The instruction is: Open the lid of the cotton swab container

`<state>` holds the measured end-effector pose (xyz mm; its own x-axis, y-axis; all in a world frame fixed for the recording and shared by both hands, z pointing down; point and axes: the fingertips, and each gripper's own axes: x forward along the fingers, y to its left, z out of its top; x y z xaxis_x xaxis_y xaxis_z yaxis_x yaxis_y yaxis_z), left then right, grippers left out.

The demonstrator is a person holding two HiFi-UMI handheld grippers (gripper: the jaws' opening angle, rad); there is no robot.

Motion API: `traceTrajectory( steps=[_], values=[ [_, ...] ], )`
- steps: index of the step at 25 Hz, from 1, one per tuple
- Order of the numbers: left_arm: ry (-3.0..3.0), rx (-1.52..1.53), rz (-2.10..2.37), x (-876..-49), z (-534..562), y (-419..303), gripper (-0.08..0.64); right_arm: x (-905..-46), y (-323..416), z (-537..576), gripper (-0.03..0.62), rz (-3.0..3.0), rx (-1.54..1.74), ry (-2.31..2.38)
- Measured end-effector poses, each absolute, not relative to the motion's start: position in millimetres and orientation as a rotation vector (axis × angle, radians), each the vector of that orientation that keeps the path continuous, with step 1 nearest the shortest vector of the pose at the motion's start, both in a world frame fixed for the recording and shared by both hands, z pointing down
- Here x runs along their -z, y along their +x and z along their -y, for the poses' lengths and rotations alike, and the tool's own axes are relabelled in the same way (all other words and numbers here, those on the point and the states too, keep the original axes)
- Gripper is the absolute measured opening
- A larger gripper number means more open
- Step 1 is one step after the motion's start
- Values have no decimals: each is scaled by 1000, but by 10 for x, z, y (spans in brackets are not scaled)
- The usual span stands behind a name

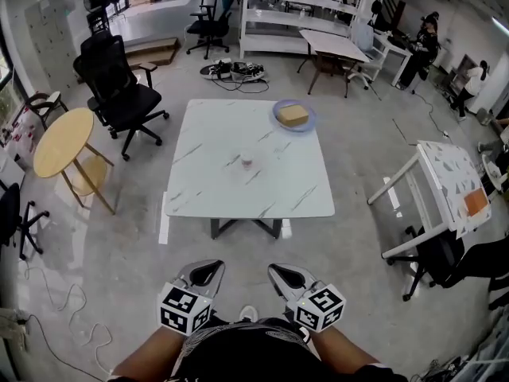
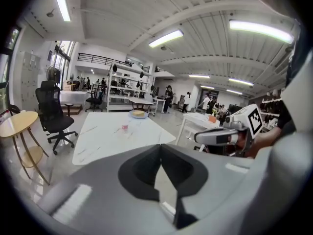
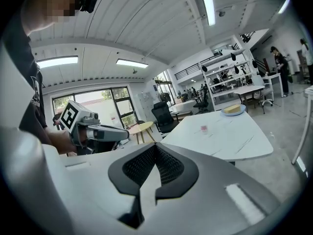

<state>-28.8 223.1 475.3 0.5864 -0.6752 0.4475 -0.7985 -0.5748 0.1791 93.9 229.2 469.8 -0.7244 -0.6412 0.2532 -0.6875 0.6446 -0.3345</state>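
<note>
The cotton swab container point(image 1: 246, 160) is a small clear tub with a pink band. It stands upright near the middle of the white marble table point(image 1: 199, 189), well ahead of both grippers. It also shows as a small tub point(image 2: 124, 128) in the left gripper view and as a far-off tub point(image 3: 204, 128) in the right gripper view. My left gripper point(image 1: 208, 267) and right gripper point(image 1: 282, 270) are held side by side close to my body, short of the table's near edge. Both are shut, with nothing between the jaws. Each gripper view shows its own closed jaws, left gripper point(image 2: 160, 148) and right gripper point(image 3: 155, 148).
A blue plate with a yellow block point(image 1: 293, 115) sits at the table's far right corner. A black office chair point(image 1: 119, 86) and a round wooden table point(image 1: 64, 142) stand to the left. Another marble table point(image 1: 453, 181) stands to the right. Cables point(image 1: 71, 325) lie on the floor.
</note>
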Motion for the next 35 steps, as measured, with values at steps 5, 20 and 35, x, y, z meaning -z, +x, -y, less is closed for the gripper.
traceTrajectory(
  steps=[5,20,35],
  values=[
    [2414,-500,1210,-4825,-2138,-318,58,-4799,941,-2176,-1,2742,-687,1084],
    [2444,-498,1133,-4969,-1406,-150,58,-4944,1060,-1623,-1,2693,-702,1141],
    [2468,-491,1102,-4907,-108,-536,58,-4856,679,-362,-1,2647,-673,1167]
  ],
)
